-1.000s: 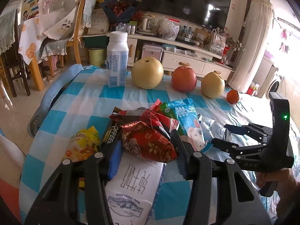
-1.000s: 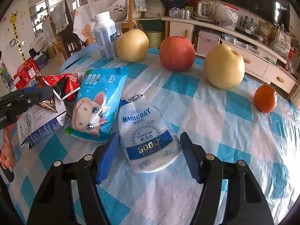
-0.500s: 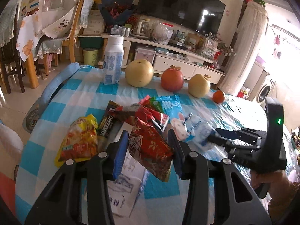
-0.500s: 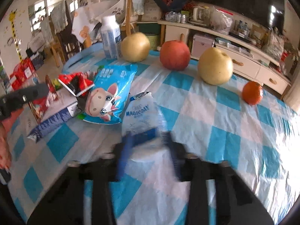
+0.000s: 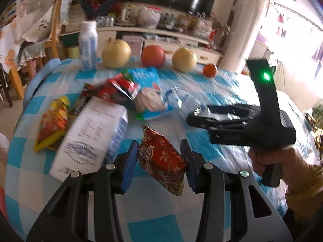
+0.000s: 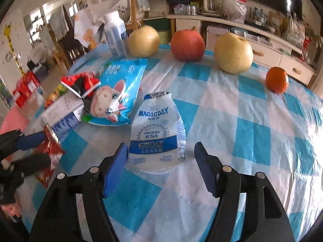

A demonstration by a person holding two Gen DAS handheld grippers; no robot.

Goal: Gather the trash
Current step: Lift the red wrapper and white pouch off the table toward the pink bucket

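Left wrist view: left gripper pinches a red foil snack wrapper between its blue pads, lifted clear of the blue-and-white checked tablecloth. Landmark is the white carton lying flat on the cloth: the held wrapper hangs just right of its near end. A yellow-orange snack bag lies just left of the carton, a dark coffee-mix sachet at its far left corner, and a red crumpled packet at its far end. A blue cartoon-cow bag lies right of the carton's far end. Well behind the carton stand a white milk bottle, a pear, a red apple, a second pear and a tangerine. The right gripper is held by a hand well right of the carton, over a blurred white pouch.

Right wrist view: right gripper is spread, its jaws having just been opening, with the MAGICDAY white pouch lying flat on the cloth between the pads; the left pad is just beside the pouch, the right one clearly apart. The pouch lies well right of the carton, with the cow bag between them. The left gripper with the red wrapper is just in front of the carton.
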